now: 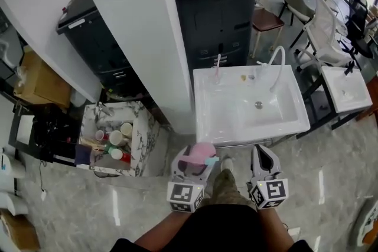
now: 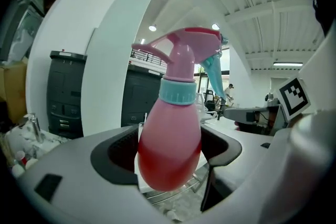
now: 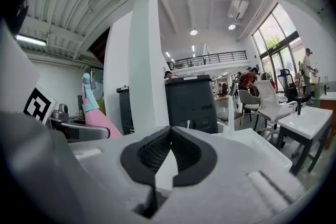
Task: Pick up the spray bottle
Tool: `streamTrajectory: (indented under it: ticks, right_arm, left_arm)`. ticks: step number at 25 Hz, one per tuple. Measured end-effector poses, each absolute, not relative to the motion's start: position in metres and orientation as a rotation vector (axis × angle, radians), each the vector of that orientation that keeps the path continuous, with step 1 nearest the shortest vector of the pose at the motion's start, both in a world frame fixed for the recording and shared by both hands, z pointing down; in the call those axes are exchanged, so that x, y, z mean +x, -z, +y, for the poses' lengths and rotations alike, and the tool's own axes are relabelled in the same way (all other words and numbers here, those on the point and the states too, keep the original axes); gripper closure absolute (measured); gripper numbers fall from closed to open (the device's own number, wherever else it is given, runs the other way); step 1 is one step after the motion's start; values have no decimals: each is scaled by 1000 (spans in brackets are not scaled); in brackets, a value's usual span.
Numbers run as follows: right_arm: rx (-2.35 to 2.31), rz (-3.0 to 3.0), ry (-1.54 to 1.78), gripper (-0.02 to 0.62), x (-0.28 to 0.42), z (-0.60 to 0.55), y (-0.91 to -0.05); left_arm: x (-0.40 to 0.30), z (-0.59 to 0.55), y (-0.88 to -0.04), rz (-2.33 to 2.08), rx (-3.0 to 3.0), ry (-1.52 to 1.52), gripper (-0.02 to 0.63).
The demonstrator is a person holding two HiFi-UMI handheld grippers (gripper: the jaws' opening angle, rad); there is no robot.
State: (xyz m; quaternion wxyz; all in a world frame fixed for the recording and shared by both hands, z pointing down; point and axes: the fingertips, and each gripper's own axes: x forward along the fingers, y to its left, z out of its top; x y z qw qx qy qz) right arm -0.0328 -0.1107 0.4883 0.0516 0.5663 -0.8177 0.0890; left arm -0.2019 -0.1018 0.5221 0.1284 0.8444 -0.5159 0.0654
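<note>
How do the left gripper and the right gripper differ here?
The left gripper holds the pink spray bottle; the right gripper holds nothing. The left gripper's jaws stand apart around the bottle's body; the right gripper's jaws meet at their tips. Both hover side by side before the white sink.

The head view looks steeply down from above the person. The left claw point(image 1: 192, 161) and right claw point(image 1: 264, 153) sit at bottom centre, with the white sink point(image 1: 207, 121) just above them. Each gripper view sits low behind its own jaws and faces forward across the room. The left one is very near the spray bottle point(image 2: 170, 139), which fills mid-frame. All three views share the white pillar point(image 1: 147, 32) and the dark bin point(image 1: 215, 15). The spray bottle also shows at the left of the right gripper view.
</note>
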Motion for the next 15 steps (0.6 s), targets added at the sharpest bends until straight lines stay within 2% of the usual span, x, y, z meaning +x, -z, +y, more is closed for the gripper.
streamTrajectory:
  ticks: [15]
  right_arm:
    - [1628,-2499,-238,597,-76,-64,-489]
  left_arm:
    - [-241,-74,-535,-1588,2381,-173,241]
